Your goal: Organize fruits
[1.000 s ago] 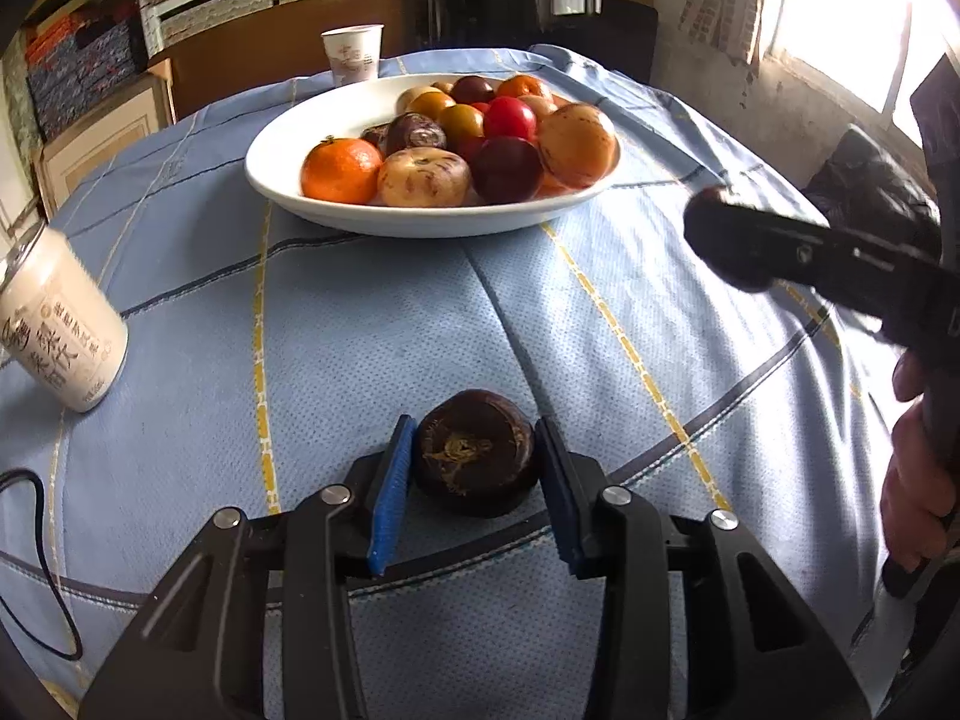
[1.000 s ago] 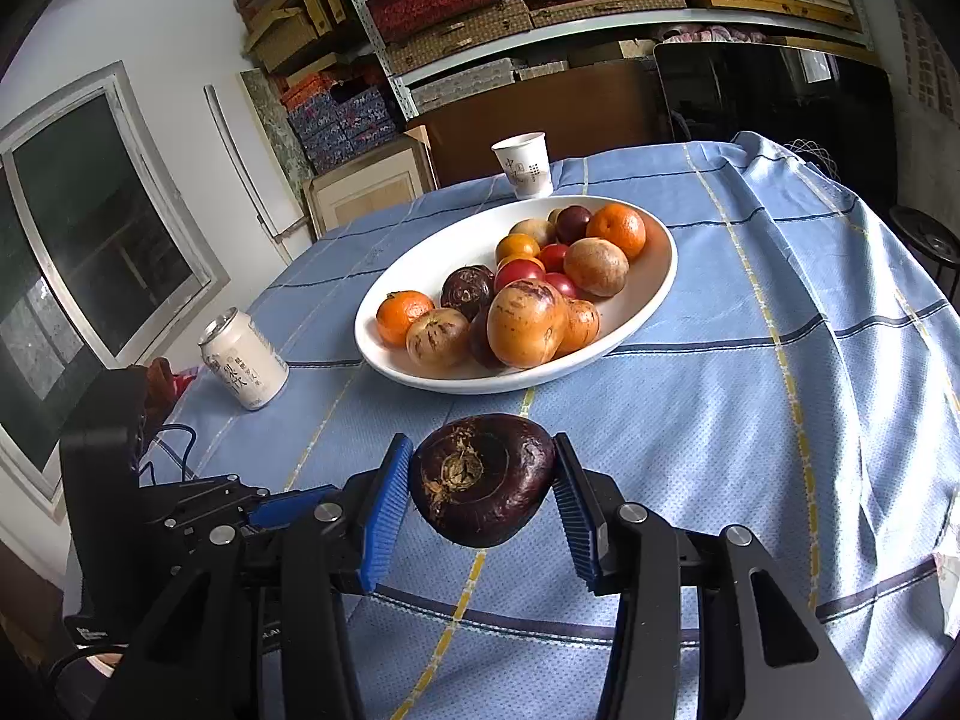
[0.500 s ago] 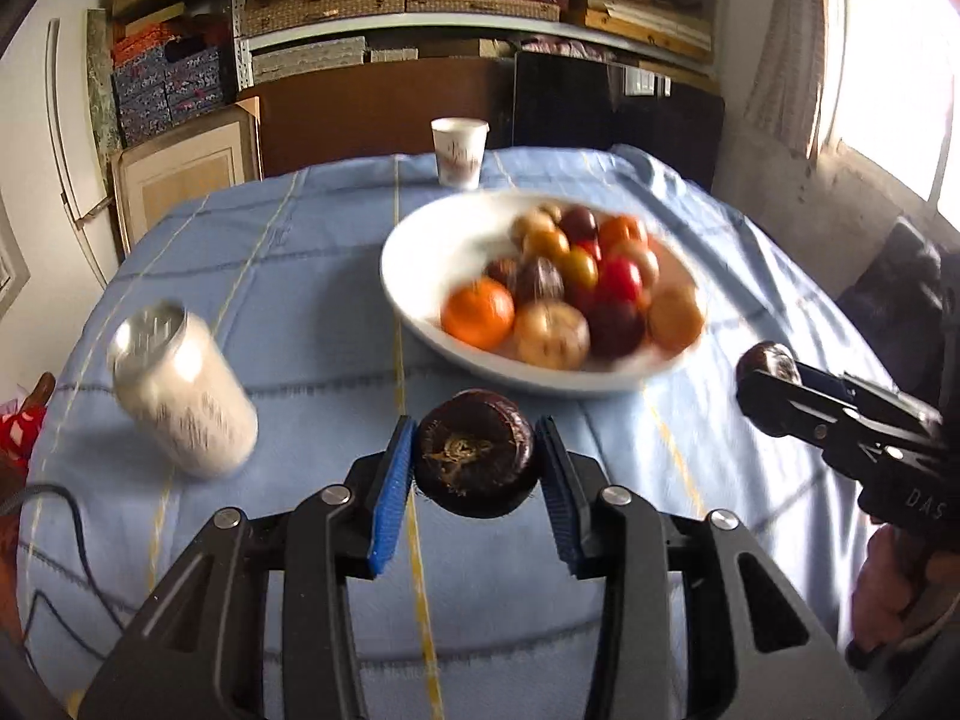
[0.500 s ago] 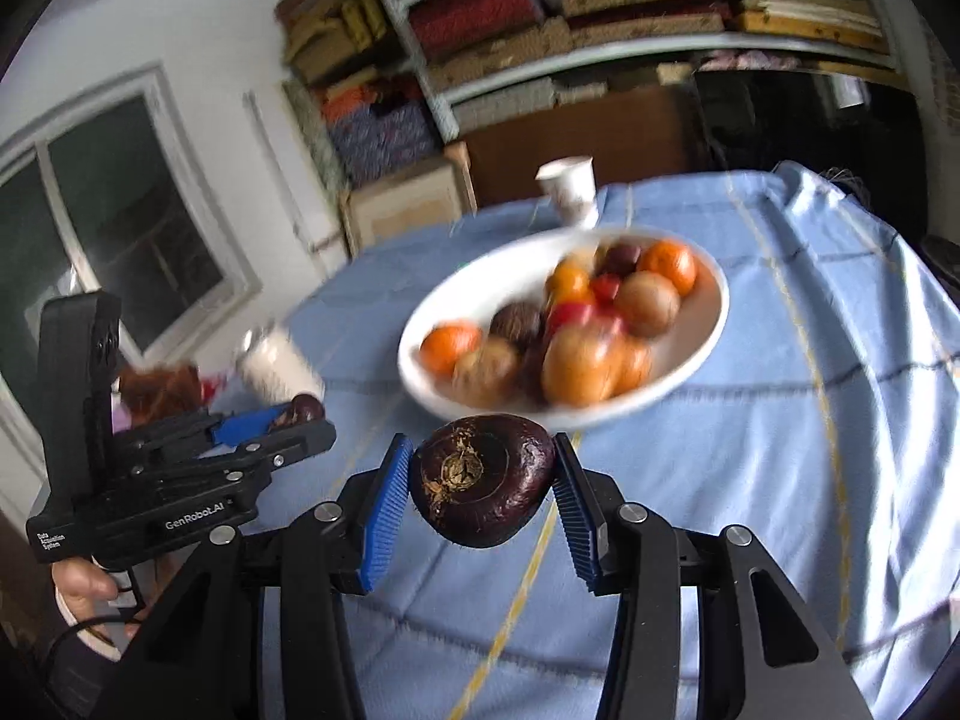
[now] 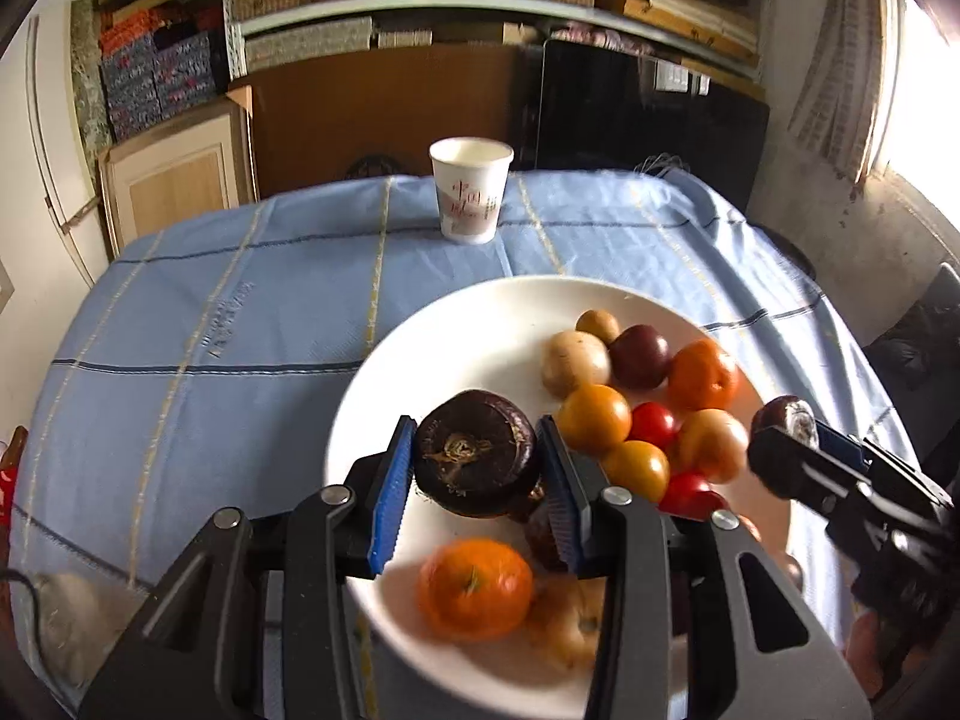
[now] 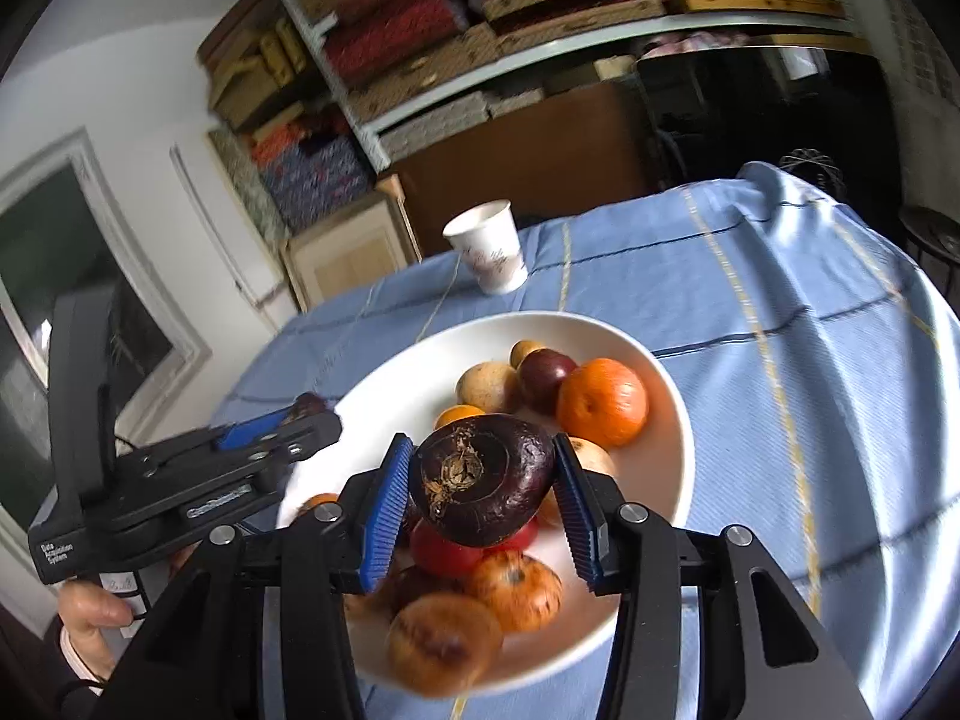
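Since the earlier frame both grippers have swung in from the bare cloth to hang over the white bowl (image 5: 384, 372). We see the left gripper (image 5: 477, 468) pinching a dark purple fruit (image 5: 474, 456) above the bowl's clear near-left floor; the right gripper (image 6: 483, 489) clamps a larger dark fruit (image 6: 486, 486) over the piled fruit. Paper cup (image 5: 471, 192) beyond the bowl, well apart; nothing obstructs the left's drop.

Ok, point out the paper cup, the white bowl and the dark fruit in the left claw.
paper cup (image 5: 470, 198): left wrist view, on its printed side wall.
white bowl (image 5: 474, 336): left wrist view, on the bare inner surface at the far side.
dark fruit (image 5: 474, 453): left wrist view, on its stem end, between the blue pads.
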The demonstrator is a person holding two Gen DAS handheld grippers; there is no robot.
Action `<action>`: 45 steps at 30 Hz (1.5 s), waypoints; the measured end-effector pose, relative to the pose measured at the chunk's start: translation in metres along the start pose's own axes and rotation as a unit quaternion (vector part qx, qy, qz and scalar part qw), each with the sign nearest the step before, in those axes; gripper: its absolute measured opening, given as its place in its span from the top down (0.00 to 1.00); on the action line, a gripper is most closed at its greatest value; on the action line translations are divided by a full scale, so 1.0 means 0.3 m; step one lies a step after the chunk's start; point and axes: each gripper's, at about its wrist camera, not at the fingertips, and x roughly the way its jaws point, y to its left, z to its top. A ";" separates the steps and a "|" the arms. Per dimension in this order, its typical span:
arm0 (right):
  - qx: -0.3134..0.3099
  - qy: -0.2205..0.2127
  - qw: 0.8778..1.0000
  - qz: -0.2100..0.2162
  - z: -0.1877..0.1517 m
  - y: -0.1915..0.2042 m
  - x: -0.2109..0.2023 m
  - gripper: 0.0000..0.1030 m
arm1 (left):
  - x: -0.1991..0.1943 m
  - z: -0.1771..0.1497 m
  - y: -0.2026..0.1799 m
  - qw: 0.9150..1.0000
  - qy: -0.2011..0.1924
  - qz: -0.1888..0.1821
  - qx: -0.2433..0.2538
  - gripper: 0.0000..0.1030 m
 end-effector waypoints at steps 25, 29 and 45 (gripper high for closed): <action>-0.142 -0.063 0.982 -0.106 -0.361 0.200 -0.522 0.04 | -0.656 -0.526 -0.059 0.988 -0.145 0.050 0.024 0.05; -0.178 -0.026 0.979 -0.092 -0.380 0.223 -0.482 0.04 | -0.670 -0.591 -0.067 0.986 -0.153 0.055 0.037 0.05; -0.154 -0.051 0.981 -0.108 -0.396 0.197 -0.512 0.04 | -0.648 -0.620 -0.046 0.985 -0.148 0.084 0.026 0.05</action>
